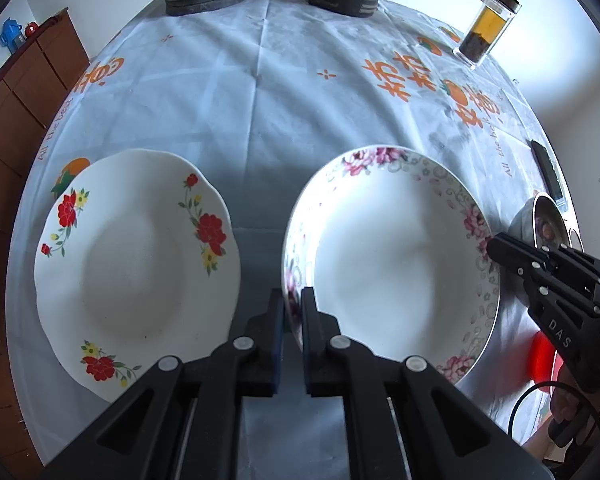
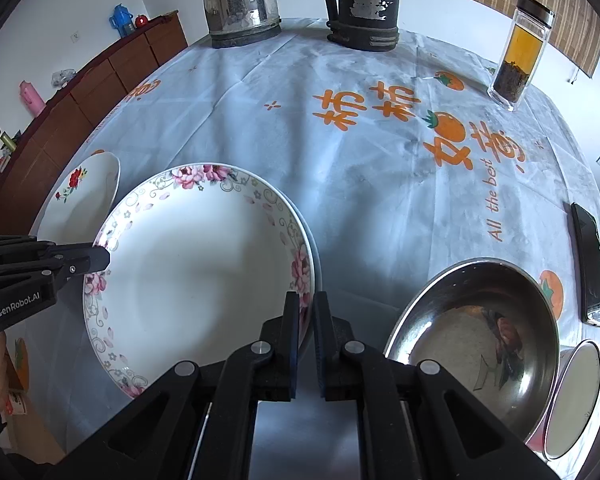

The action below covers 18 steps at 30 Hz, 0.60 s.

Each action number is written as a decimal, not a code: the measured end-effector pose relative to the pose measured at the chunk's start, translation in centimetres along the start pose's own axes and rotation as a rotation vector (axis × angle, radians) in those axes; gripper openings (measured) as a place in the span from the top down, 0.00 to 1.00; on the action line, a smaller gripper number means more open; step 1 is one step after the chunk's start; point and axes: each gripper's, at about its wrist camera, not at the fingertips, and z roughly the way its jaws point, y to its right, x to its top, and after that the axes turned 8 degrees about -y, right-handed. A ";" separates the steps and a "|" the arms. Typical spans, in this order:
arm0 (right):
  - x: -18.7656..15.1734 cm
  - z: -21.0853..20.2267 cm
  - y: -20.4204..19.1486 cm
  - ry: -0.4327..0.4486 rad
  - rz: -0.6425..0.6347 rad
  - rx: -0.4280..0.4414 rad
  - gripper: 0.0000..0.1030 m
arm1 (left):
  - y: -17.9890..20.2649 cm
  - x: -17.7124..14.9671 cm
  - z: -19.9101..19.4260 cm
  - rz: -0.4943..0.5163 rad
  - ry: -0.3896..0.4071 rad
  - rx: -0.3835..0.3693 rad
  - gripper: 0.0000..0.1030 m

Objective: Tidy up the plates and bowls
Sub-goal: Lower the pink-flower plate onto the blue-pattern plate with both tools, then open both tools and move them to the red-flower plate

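A white plate with a pink flower rim sits between both grippers. My left gripper is shut on its left rim, which passes between the blue pads. My right gripper is shut on the opposite, right rim. Each gripper shows in the other view, the right gripper at the plate's right edge and the left gripper at its left edge. A white plate with red flowers lies on the table just left of it. A steel bowl stands to the right.
The round table has a white cloth with orange print. At the back stand a steel kettle, a black flask and a glass tea bottle. A dark phone and a white bowl are at the right edge. A wooden cabinet stands left.
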 end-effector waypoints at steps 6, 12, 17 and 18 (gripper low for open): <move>0.1 -0.5 -0.2 0.032 0.000 -0.006 0.93 | 0.0 -0.2 0.1 -0.009 -0.001 -0.002 0.94; 0.2 -0.7 -0.1 0.035 0.002 -0.020 0.93 | 0.0 -0.3 0.1 -0.015 -0.002 -0.005 0.93; 0.2 -1.3 0.1 0.047 0.008 -0.022 0.92 | -0.1 -0.5 -0.1 -0.032 0.003 -0.001 0.90; 0.2 -1.4 0.0 0.047 0.007 -0.019 0.92 | -0.1 -0.6 -0.2 -0.035 0.002 -0.001 0.90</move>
